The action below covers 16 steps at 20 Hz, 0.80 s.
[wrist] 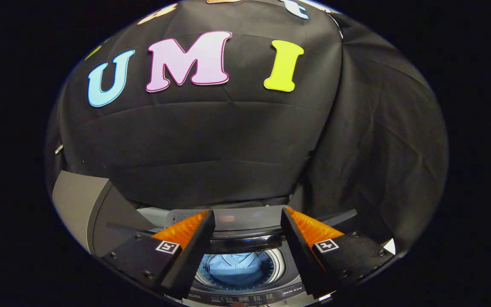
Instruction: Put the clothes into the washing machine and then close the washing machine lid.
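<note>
Below and between my fingers is the top-loading washing machine (245,294), its round steel drum open to view. A light blue shirt (238,267) lies inside the drum. The folded lid (245,219) stands raised at the back of the opening, just beyond my fingertips. My gripper (247,221) hovers above the machine, open, with nothing held between the fingers. The control panel strip shows at the machine's near edge under the fingers.
A grey box-like object (81,204) stands to the left of the machine. The black cloth wall hangs right behind the machine and wraps around on the right.
</note>
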Tool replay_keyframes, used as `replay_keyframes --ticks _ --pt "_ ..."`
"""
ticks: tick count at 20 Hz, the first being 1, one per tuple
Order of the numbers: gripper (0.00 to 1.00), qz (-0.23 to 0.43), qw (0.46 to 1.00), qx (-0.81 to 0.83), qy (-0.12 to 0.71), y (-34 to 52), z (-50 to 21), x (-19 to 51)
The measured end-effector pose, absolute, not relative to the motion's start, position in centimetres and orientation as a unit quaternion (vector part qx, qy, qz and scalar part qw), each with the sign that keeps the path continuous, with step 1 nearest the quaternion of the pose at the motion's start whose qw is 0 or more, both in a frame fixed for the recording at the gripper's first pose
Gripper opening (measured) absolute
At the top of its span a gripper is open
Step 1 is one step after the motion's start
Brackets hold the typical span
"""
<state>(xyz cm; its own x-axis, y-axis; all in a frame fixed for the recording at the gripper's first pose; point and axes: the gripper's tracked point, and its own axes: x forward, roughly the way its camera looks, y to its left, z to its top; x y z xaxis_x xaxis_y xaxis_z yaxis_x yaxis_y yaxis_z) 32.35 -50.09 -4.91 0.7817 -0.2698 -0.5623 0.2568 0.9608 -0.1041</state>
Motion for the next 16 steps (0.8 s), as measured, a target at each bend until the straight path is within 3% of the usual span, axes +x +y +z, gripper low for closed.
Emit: replay_keyframes --ticks 5,16 --pt "0.99 -0.125 0.939 0.019 0.319 -49.0 -6.4 31.3" --pt "0.98 -0.135 0.909 0.028 0.394 -50.2 -19.4 24.1"
